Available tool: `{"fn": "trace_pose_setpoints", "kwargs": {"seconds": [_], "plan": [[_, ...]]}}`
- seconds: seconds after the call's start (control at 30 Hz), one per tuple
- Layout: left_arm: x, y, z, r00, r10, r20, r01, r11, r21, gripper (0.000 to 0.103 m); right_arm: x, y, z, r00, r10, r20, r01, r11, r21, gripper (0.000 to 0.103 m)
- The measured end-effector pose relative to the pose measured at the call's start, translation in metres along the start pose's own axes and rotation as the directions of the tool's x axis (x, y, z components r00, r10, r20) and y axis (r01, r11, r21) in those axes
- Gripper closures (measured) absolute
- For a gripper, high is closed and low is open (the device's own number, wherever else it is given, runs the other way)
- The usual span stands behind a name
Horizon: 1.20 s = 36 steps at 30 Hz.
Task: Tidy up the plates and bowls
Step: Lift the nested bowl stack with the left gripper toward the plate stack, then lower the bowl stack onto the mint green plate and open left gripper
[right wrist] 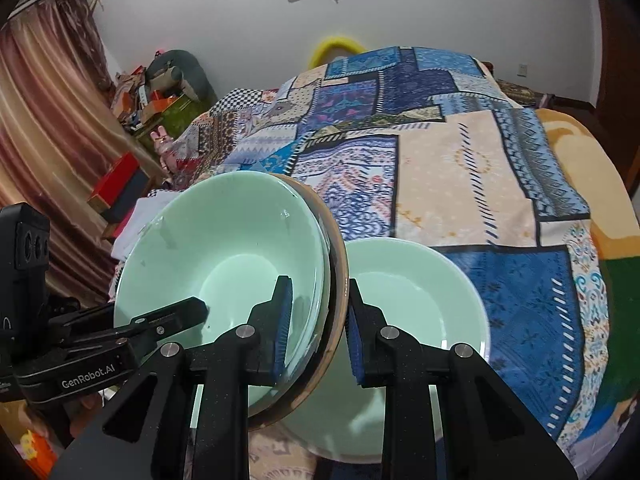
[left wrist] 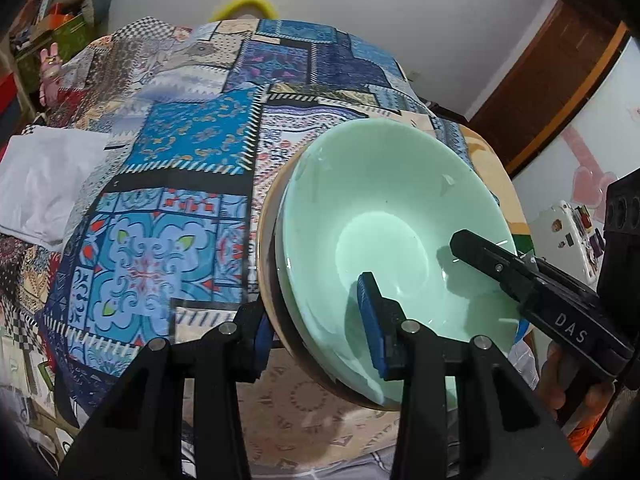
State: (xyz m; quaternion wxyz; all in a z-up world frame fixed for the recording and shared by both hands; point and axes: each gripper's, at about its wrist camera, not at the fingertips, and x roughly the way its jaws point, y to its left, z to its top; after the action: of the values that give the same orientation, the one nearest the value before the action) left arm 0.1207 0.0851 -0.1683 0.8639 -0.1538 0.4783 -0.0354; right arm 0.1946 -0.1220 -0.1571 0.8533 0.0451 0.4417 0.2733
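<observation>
A stack of dishes, a mint green bowl [left wrist: 384, 216] nested on a brown-rimmed dish [left wrist: 267, 264], is held tilted above the patchwork bedspread [left wrist: 168, 168]. My left gripper [left wrist: 316, 320] is shut on the stack's rim, one pad inside the bowl and one outside. My right gripper [right wrist: 318, 340] is shut on the stack's [right wrist: 224, 248] opposite rim. Its finger shows inside the bowl in the left wrist view [left wrist: 520, 276]. A second mint green bowl [right wrist: 416, 304] lies on the bedspread just right of the stack.
The bedspread [right wrist: 460, 184] covers a wide surface. A white folded cloth [left wrist: 44, 184] lies at its left. Boxes and clutter [right wrist: 156, 92] stand by the curtain [right wrist: 44, 128]. A wooden door frame [left wrist: 552, 80] is at the right.
</observation>
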Motion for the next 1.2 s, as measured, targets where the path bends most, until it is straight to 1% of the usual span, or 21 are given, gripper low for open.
{"fn": "trace_pose_setpoints", "kwargs": {"seconds": [0.33, 0.67, 1.0, 1.07, 1.2], "plan": [[0.019, -0.030, 0.003, 0.999, -0.022, -0.035, 0.023, 0.999, 0.035, 0.064, -0.009, -0.032, -0.007, 1.000, -0.015, 0.003, 0.015, 0.999, 0.046, 0.080], [0.043, -0.051, 0.003, 0.997, -0.019, -0.075, 0.023, 0.998, 0.059, 0.064, -0.006, -0.057, -0.016, 1.000, -0.015, -0.019, 0.016, 0.996, 0.086, 0.080], [0.067, -0.053, -0.001, 0.992, -0.007, -0.124, 0.014, 0.998, 0.060, 0.064, 0.007, -0.066, -0.025, 0.998, -0.006, -0.060, 0.012, 0.994, 0.106, 0.080], [0.071, -0.052, -0.002, 0.991, -0.009, -0.133, 0.017, 0.998, 0.056, 0.064, 0.007, -0.067, -0.026, 0.999, 0.002, -0.053, 0.004, 0.994, 0.109, 0.080], [0.074, -0.050, -0.004, 0.993, -0.017, -0.119, 0.024, 0.998, 0.055, 0.064, 0.009, -0.067, -0.026, 0.999, 0.000, -0.055, 0.006, 0.995, 0.103, 0.079]]}}
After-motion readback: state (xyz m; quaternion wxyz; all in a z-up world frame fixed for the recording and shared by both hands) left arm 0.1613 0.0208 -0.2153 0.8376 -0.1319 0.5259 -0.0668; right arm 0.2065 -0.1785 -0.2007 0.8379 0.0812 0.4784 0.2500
